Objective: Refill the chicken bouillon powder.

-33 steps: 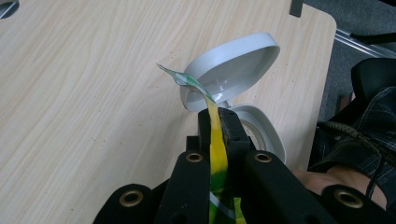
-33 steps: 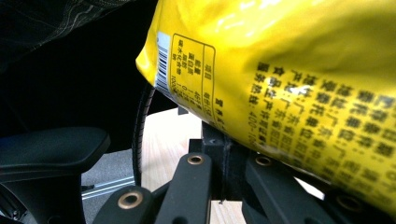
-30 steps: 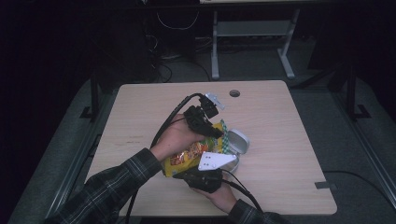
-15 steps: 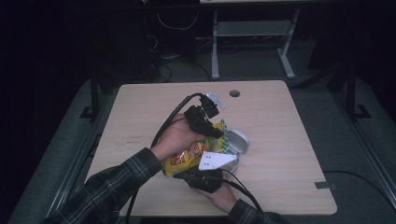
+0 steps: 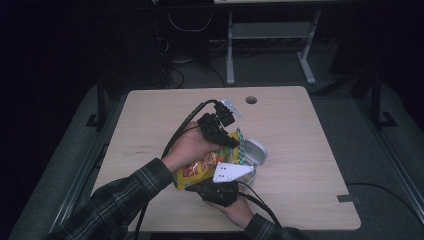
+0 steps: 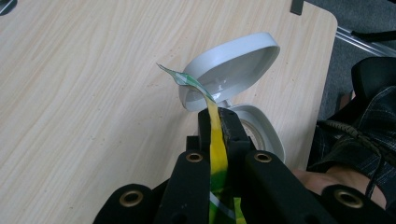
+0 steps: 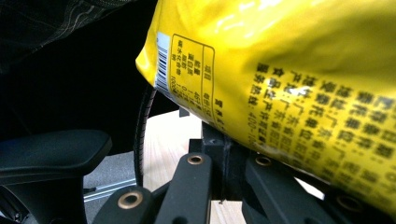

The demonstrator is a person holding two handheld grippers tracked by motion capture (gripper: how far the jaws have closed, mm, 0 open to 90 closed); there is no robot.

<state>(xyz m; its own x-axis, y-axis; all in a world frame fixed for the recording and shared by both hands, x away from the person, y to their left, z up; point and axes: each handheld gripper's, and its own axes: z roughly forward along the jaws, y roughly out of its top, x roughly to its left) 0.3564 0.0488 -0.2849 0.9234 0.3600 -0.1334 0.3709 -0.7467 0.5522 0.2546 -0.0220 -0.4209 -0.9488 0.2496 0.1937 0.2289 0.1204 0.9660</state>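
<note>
- At the left of the high view, a plaid sleeve (image 5: 125, 197) is seen coming in from the bottom edge, with the left hand (image 5: 189, 147) wrapped around the left gripper (image 5: 227, 141) above the middle of the wooden table (image 5: 150, 115).
- The left gripper's jaws are pressed together on the top edge of the snack bag (image 5: 202, 167); in the left gripper view the thin yellow-and-green edge of the bag (image 6: 215, 140) is pinched flat between the two black jaws, its tip curling beyond them.
- The yellow bag is held up off the tabletop, between the two grippers, near the front middle of the table.
- Just past the bag's edge, a white container (image 6: 259, 133) is seen on the table, with its hinged lid (image 6: 231, 70) standing open and tilted back.
- In the high view that container (image 5: 255, 152) lies just beside the bag, on its right.
- Lower and to the right, the right gripper (image 5: 215, 190) is held under the bag by the right hand (image 5: 237, 210), its grey three-cornered plate (image 5: 231, 172) facing up.
- In the right gripper view the bag's printed yellow back (image 7: 289, 74) is seen lying over the jaws; whether those jaws are closed on it cannot be told.
</note>
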